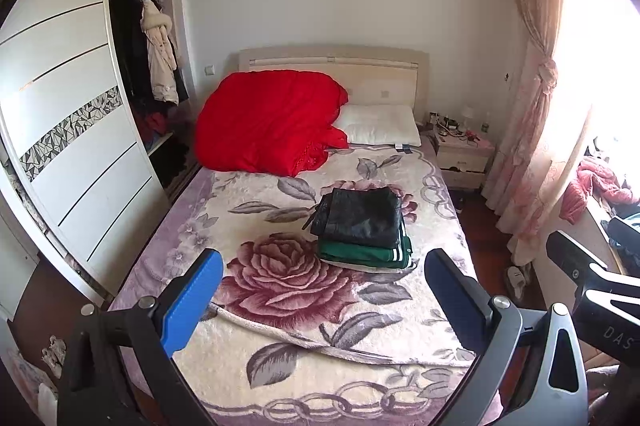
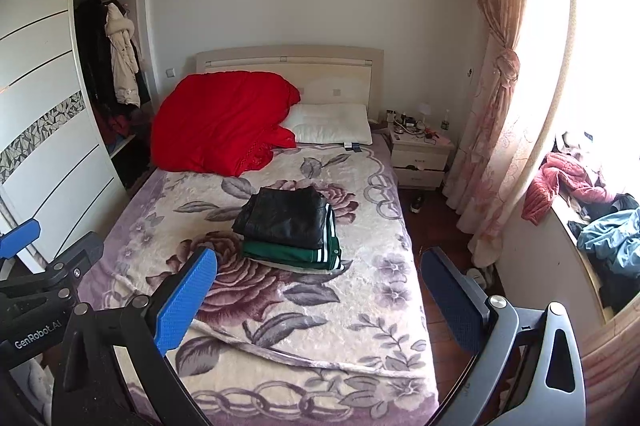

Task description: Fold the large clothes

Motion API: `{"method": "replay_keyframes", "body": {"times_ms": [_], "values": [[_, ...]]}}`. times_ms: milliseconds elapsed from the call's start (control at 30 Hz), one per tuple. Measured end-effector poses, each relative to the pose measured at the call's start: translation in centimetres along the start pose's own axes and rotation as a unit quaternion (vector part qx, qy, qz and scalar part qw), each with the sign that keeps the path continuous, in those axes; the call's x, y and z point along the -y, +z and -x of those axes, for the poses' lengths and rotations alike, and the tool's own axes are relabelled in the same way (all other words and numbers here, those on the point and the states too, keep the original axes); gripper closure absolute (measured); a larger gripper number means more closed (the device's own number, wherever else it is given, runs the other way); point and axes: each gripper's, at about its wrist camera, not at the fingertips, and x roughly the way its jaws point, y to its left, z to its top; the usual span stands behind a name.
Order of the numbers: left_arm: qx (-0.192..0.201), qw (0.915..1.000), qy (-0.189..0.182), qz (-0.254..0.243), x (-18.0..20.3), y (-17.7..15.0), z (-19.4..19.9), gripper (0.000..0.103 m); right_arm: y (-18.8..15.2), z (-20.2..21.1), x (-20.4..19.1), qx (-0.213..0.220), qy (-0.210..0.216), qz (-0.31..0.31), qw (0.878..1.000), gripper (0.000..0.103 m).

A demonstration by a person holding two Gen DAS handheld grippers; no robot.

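On the bed (image 1: pixel 280 326), with 2 folded garments (image 1: pixel 362 226) stacked ahead of your empty, spread left claw (image 1: pixel 320 298) and right claw (image 2: pixel 320 298), fetch the next garment and lay it flat.

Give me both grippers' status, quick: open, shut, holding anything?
Left gripper: jaws open, holding nothing, above the bed.
Right gripper: jaws open, holding nothing, above the bed.

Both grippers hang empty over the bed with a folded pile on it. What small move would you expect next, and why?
Probably swing the right gripper toward the unfolded clothes heap on the window ledge. Both pairs of jaws stand open and empty, and the folded stack on the bed already looks finished.
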Motion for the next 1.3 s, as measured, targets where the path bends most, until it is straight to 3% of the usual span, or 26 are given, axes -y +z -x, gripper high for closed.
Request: {"method": "replay_keyframes", "body": {"times_ms": [1300], "values": [[0.016, 0.9999, 0.002, -0.001, 0.2, 0.8, 0.4, 0.000, 0.6, -0.6, -1.4, 0.006, 0.001, 0.000, 1.000, 0.000]]}}
